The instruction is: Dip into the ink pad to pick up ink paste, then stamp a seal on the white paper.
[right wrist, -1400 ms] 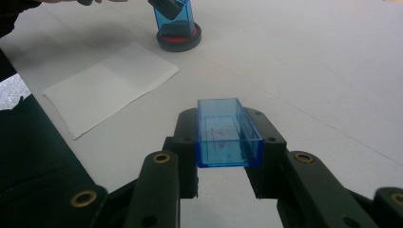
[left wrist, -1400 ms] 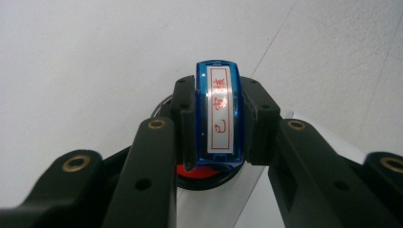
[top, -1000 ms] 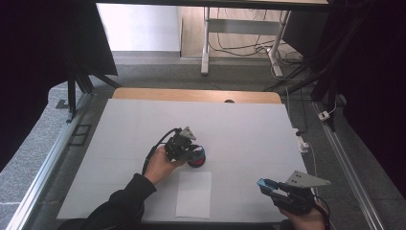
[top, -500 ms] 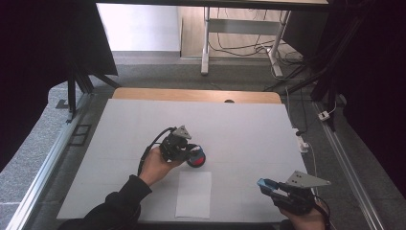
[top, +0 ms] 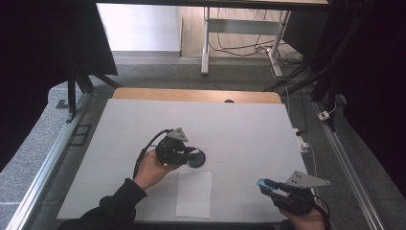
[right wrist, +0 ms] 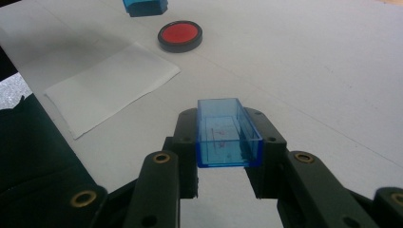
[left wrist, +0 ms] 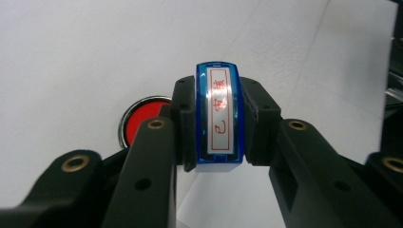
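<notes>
Table [top: 249, 124]: white, flat, bearing a sheet of paper [top: 194, 194] near the front edge. Ink pad [top: 196, 158]: round, red, just beyond the paper. Left gripper [left wrist: 216, 142]: clamped on the stamp [left wrist: 219, 114] beside the pad, by its hard, probably slick blue sides. Right gripper [right wrist: 228, 156]: closed on the stamp's cap [right wrist: 227, 133], judged light, thin-walled plastic, held low at the table's right front.

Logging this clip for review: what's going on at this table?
A person is inking a stamp. The left gripper holds a blue stamp just above the round red ink pad. The right gripper holds the stamp's clear blue cap off to the side. A white sheet of paper lies near the pad, unmarked as far as can be seen.
</notes>
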A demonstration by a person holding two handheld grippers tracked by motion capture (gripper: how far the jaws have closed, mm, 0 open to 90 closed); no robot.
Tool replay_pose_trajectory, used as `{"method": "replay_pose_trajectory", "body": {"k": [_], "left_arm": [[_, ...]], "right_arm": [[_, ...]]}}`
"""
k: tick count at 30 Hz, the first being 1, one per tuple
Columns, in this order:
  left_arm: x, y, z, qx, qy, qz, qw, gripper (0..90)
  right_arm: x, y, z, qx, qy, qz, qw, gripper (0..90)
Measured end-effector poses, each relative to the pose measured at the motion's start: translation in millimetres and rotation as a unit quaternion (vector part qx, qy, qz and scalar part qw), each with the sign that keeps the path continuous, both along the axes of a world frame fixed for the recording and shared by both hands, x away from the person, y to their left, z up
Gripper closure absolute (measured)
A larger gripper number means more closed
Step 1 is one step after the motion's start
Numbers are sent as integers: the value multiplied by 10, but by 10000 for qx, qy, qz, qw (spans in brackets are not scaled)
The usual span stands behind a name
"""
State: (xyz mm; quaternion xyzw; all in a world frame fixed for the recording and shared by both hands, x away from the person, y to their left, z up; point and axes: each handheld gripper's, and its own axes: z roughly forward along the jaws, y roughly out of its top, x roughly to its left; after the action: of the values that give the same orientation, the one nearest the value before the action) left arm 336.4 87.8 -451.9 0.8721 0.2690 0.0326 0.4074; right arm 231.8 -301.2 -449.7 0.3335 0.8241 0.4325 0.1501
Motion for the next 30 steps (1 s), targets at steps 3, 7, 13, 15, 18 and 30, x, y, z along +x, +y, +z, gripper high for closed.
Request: {"method": "replay_pose_trajectory", "body": {"k": [3, 7, 13, 15, 18, 30], "left_arm": [[-41, 34, 28, -182, 66, -65, 9998, 699], [-105, 70, 61, -222, 72, -115, 9997, 699], [-205, 126, 68, -173, 47, -137, 9997, 699], [-235, 145, 68, -194, 65, -144, 9997, 699], [-279, 172, 63, -227, 110, -169, 9995, 699], [-417, 192, 39, -241, 184, -248, 9992, 699]], "right_arm": [[-1, 1, 1, 4, -9, 12, 10000, 687], [-2, -1, 4, 4, -21, 7, 10000, 687], [-3, 0, 4, 5, -20, 14, 10000, 687], [-4, 1, 6, 14, -21, 17, 10000, 687], [-4, 0, 6, 15, -20, 21, 10000, 687], [-10, 6, 9, 1, -24, 46, 10000, 687]]}}
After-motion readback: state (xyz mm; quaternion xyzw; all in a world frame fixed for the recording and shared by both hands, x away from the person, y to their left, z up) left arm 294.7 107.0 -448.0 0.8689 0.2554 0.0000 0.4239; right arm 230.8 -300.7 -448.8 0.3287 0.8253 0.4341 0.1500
